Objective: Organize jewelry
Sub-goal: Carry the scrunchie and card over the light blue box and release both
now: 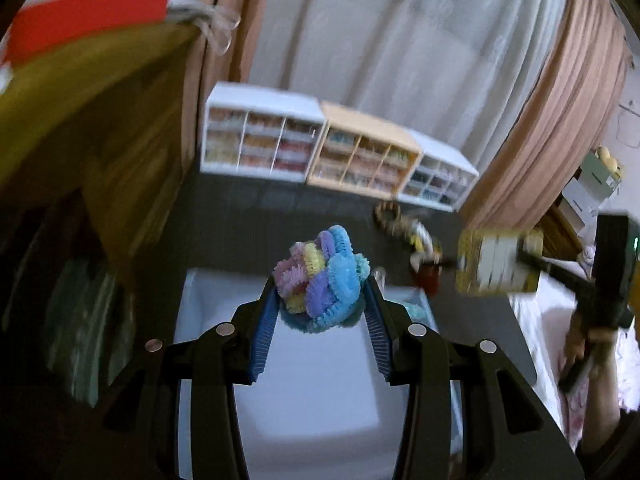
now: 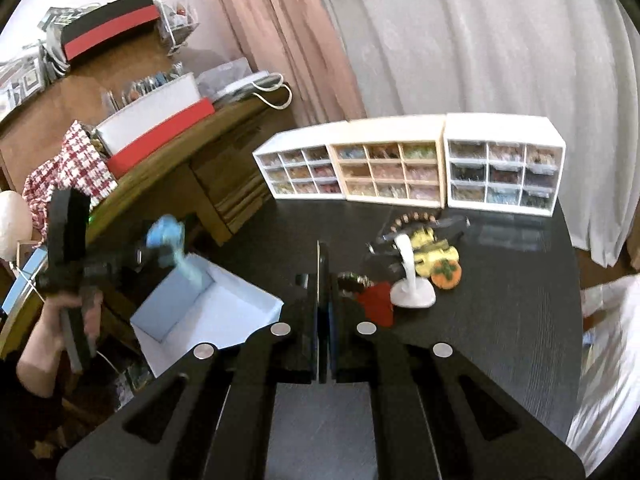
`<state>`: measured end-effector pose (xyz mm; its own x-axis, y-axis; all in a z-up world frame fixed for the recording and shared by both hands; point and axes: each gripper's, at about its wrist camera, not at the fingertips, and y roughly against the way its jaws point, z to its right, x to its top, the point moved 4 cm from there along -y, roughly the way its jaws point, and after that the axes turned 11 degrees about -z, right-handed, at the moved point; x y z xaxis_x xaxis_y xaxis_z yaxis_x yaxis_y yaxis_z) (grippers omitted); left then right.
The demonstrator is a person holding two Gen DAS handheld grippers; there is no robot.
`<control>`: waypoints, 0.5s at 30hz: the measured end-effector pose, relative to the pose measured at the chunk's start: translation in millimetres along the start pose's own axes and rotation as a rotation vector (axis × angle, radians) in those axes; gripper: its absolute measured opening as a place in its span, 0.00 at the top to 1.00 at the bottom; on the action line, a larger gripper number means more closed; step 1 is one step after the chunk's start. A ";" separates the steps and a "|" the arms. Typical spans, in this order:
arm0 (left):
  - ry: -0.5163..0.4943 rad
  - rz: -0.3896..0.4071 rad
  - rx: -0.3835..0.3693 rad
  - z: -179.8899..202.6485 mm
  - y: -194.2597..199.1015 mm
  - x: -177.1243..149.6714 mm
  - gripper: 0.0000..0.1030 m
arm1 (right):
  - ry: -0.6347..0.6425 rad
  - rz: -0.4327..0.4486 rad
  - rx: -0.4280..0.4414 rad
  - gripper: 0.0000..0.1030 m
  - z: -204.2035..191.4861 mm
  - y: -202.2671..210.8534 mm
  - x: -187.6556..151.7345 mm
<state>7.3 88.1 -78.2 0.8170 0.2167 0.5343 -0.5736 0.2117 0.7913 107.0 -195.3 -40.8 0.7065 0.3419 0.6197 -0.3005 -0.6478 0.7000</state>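
A bundle of pastel hair ties [image 1: 320,276] is held between the blue pads [image 1: 264,332] of the left gripper [image 1: 322,300], out near the fingertips, above the open white box [image 1: 320,392]. The jaws are parted only as far as the bundle's width. In the right wrist view the same gripper [image 2: 160,254] is seen from the side, gripped by a hand [image 2: 48,340], with the blue bundle [image 2: 166,236] over the far corner of the box [image 2: 208,312]; the box is shown there to stand at the left edge of the black table [image 2: 500,320].

The right gripper [image 2: 323,312] is closed on a thin flat card [image 2: 319,304], seen edge-on between its jaws. The left wrist view shows that card [image 1: 498,262] face-on, pale with yellow edges, though blurred.

Beyond the right gripper, a loose pile [image 2: 424,252] is shown on the table: a white stand [image 2: 412,280], an orange piece [image 2: 447,274], yellow pieces, a red item [image 2: 376,302] and a beaded bracelet [image 2: 408,218]. In the left view this pile [image 1: 412,232] is blurred.

At the back, three drawer cabinets [image 2: 408,164] stand in a row against the curtains [image 2: 460,40]. Only the right view shows the wooden sideboard [image 2: 168,168] with a red-and-white box [image 2: 156,128].
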 end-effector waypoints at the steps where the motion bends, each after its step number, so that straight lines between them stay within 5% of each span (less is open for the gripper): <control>1: 0.005 -0.021 0.004 -3.8 -0.7 -9.9 0.58 | 0.002 0.010 0.005 0.95 -3.5 3.0 3.5; 6: -0.018 -0.097 0.047 -8.9 -10.7 -40.8 0.58 | 0.032 0.056 0.011 0.95 -23.0 16.2 21.7; 15: -0.084 -0.108 0.104 -0.8 -12.2 -49.8 0.58 | 0.069 0.152 0.092 0.95 -61.4 42.6 54.5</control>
<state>-26.4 75.5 -114.8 0.8783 0.1164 0.4637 -0.4763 0.1293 0.8697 93.4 -162.4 44.6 0.6105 0.2794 0.7410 -0.3381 -0.7542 0.5629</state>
